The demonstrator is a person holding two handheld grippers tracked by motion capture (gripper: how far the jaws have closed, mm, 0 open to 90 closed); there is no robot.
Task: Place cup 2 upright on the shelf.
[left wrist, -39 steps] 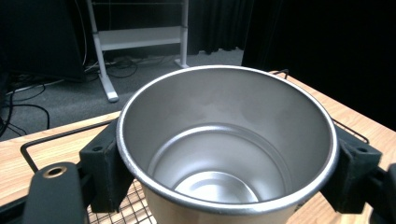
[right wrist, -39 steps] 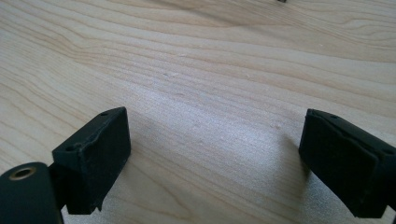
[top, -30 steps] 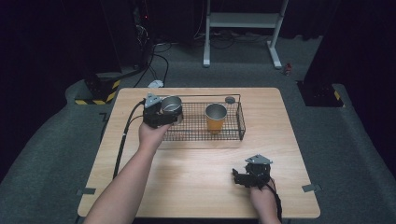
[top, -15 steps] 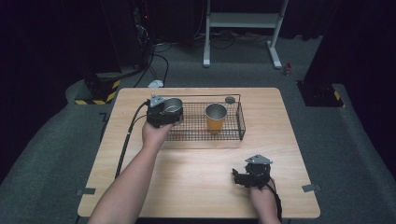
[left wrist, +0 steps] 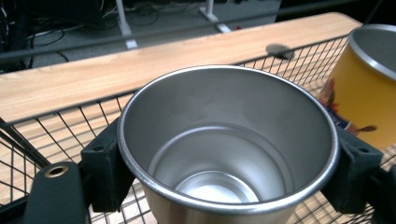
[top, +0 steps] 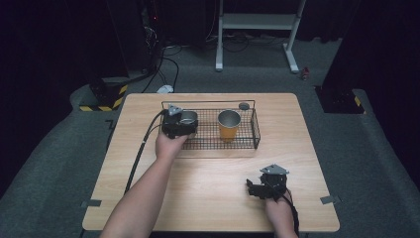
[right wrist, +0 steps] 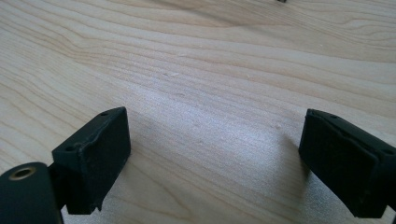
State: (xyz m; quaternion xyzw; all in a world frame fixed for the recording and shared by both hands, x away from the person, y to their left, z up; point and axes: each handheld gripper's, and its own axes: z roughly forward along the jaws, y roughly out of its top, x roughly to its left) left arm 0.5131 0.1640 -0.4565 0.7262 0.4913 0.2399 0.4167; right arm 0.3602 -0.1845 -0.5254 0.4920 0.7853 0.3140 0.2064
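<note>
Left tool [top: 184, 120] clamped on a plain steel cup [left wrist: 229, 144], one black jaw on each side of the cup wall just under the rim. Cup upright, empty, mouth up.

In the high view the steel cup [top: 188, 118] sits at the left end of the wire basket [top: 256, 130], inside its rim. From the left gripper view, basket mesh shows beneath and around the cup; whether its base rests on the mesh or hangs just above it, cannot tell.

Orange cup [top: 229, 124] stands upright in the basket, near the middle, just beside the steel one and apart from it. A small dark round thing [top: 243, 106] lies on the worktop [top: 208, 183] beyond the basket's far rim.

Right tool [top: 257, 186] rests low over bare wood near the front right of the worktop, jaws wide apart, nothing between them.

Judgement: the placing looks nearly finished. One cup is set in the basket, the second is in position. Left to do: settle it on the mesh, release, and lift the left tool clear without tipping either cup.
</note>
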